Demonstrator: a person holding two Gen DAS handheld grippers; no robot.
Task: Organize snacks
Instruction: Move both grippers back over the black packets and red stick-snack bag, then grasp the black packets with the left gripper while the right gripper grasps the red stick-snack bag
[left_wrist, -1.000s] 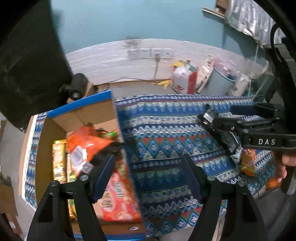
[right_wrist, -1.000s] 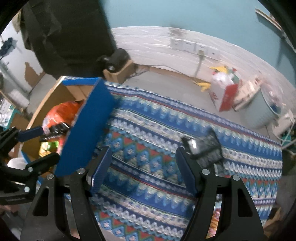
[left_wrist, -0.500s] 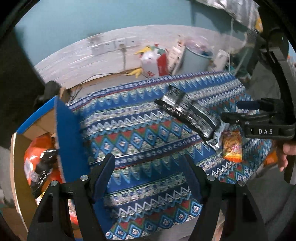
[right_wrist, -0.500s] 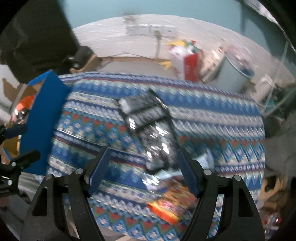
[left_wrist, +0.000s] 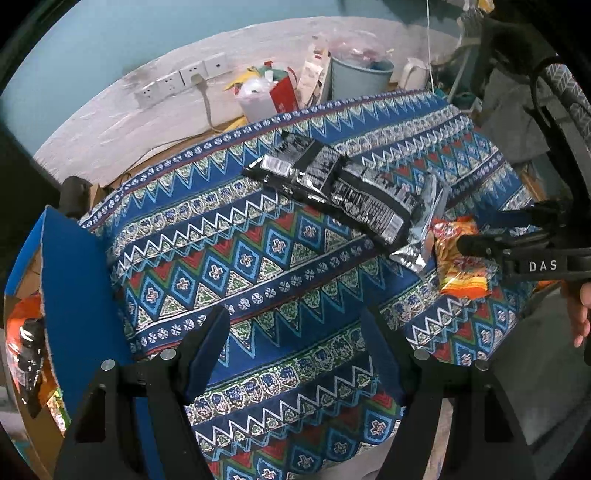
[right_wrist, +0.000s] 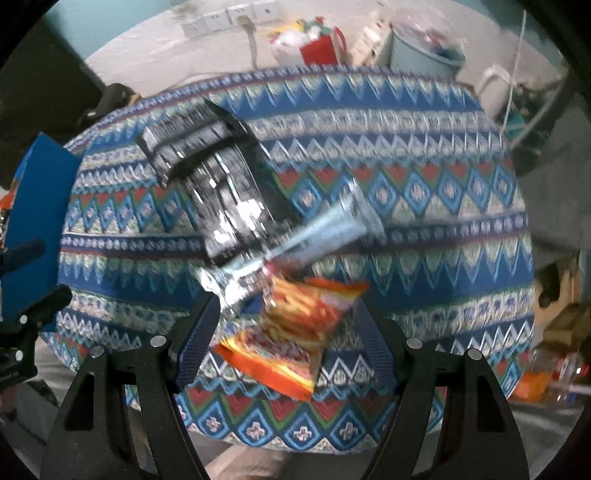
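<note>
Two black snack packets (left_wrist: 332, 192) lie overlapped on the patterned tablecloth (left_wrist: 240, 266), with a silver packet (left_wrist: 424, 225) and an orange packet (left_wrist: 461, 262) to their right. In the right wrist view the orange packet (right_wrist: 295, 332) lies between the open fingers of my right gripper (right_wrist: 284, 332), just above the cloth; the black packets (right_wrist: 221, 184) and silver packet (right_wrist: 325, 229) lie beyond. My left gripper (left_wrist: 295, 347) is open and empty over the cloth. My right gripper shows in the left wrist view (left_wrist: 517, 240) over the orange packet.
A cardboard box with a blue flap (left_wrist: 74, 295) stands at the table's left end, holding orange and black packets (left_wrist: 26, 339). Behind the table are a wall socket strip (left_wrist: 181, 77), a red-and-white bag (left_wrist: 269, 96) and a pale bucket (left_wrist: 358, 74).
Both grippers swung right, away from the box. The right gripper came down over the orange packet, which now sits between its fingers. The left gripper stays open and empty.
</note>
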